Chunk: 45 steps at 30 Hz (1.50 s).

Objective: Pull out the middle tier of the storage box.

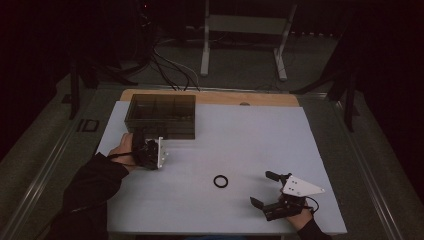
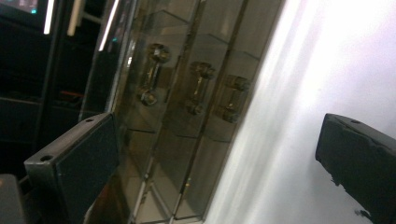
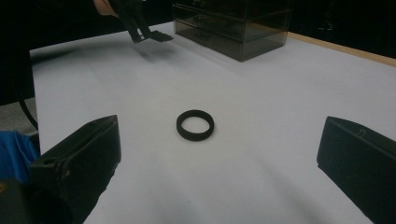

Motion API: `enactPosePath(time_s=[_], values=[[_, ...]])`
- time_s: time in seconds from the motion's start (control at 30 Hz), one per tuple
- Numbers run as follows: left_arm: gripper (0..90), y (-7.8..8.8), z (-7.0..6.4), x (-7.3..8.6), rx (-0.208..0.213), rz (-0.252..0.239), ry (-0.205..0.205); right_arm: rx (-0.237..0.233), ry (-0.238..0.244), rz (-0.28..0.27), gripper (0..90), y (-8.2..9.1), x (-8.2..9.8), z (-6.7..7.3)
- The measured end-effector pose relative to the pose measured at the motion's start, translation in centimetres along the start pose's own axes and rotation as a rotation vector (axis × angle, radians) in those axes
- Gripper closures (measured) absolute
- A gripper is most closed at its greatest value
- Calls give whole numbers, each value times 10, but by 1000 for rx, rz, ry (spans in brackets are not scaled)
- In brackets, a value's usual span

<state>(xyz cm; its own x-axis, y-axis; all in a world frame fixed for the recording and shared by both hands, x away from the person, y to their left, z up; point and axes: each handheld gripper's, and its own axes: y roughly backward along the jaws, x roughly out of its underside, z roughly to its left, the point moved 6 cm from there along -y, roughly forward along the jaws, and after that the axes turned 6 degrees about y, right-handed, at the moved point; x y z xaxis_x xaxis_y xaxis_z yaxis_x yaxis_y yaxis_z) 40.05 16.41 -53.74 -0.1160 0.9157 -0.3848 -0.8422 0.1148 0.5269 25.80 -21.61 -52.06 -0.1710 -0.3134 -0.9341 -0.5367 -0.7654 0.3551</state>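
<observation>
Pictured flat on the white table (image 1: pixel 240 135), well clear of the smoked acrylic drawer box (image 1: pixel 161 116): black ring (image 1: pixel 220 181), likely light and rigid, best pinched across its rim; right gripper (image 1: pixel 265 190) and left gripper (image 2: pixel 215 154) both gaping, empty.

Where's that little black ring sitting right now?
The small black ring lies flat on the white table, just ahead of the open right gripper, well apart from the smoky clear drawer box.
</observation>
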Motion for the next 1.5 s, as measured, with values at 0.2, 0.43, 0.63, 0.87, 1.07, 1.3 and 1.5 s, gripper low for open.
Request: enactPosePath(time_s=[0.2, 0.43, 0.63, 0.87, 1.07, 1.3, 1.5], values=[[36, -6, -4, 1, -61, 72, -63, 8, 1, -1, 0, 0, 0, -1], [112, -8, -7, 0, -110, 78, -118, 6, 1, 0, 0, 0, 0, 0], [243, -10, -9, 1, -150, 88, -193, 7, 1, 0, 0, 1, 0, -1], [417, -14, -11, 2, -174, 99, -222, 6, 0, 2, 0, 0, 0, 0], [514, -17, -10, 2, -213, 106, -238, 6, -1, 3, 0, 1, 0, 0], [623, -22, -12, 3, -235, 114, -246, 7, 2, 3, 0, 1, 0, -1], [659, -25, -13, 3, -248, 124, -251, 8, -2, 2, 0, 1, 0, -1]])
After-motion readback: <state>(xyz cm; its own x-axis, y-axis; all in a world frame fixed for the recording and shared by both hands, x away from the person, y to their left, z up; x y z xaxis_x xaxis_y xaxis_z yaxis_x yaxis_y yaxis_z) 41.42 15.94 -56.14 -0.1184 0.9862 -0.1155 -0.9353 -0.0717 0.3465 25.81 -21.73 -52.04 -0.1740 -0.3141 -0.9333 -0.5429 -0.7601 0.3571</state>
